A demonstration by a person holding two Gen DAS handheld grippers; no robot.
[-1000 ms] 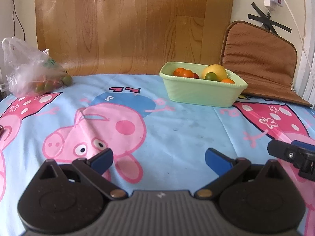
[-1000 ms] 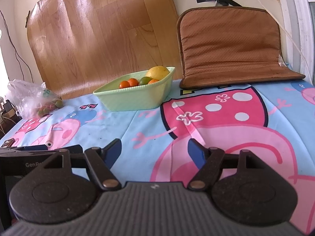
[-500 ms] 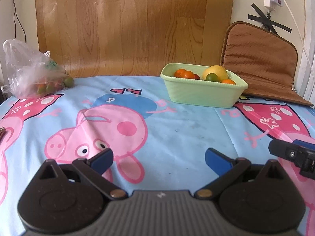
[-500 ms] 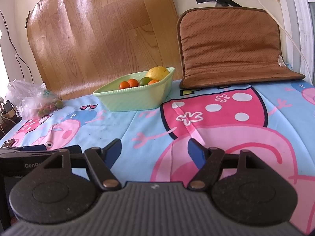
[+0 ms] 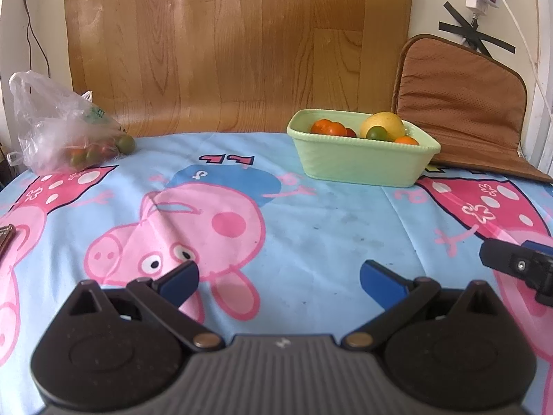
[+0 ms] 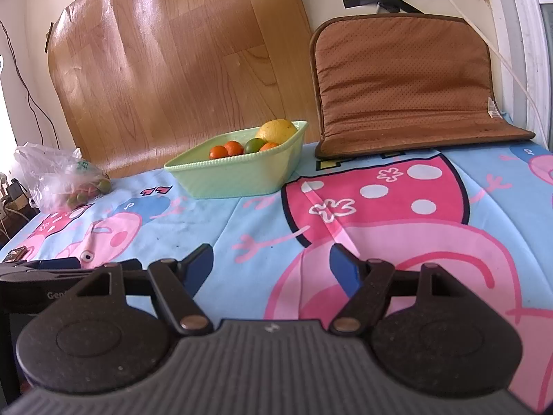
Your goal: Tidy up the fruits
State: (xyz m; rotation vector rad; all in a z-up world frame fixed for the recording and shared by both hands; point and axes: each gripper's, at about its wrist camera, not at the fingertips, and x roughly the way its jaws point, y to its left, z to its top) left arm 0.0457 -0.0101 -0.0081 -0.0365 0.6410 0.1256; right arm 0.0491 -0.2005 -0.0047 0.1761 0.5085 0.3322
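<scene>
Left wrist view: pale green bowl (image 5: pixel 363 162) at the far side of the cartoon-pig tablecloth (image 5: pixel 311 228), holding a yellow lemon (image 5: pixel 382 125), small orange fruits (image 5: pixel 327 127) and 1 green fruit (image 5: pixel 376 133). Far left, clear plastic bag (image 5: pixel 58 128) of more small green and orange fruits, lying against the wooden board (image 5: pixel 238 45), well apart from the bowl. Brown cushion (image 5: pixel 463 103) propped just right of the bowl. Left gripper (image 5: pixel 278 276) spread wide, nothing between its blue pads, low over the cloth. Right wrist view: right gripper (image 6: pixel 271 264) likewise released and holding nothing, bowl (image 6: pixel 238 173) ahead-left, bag (image 6: pixel 62 176) far left.
</scene>
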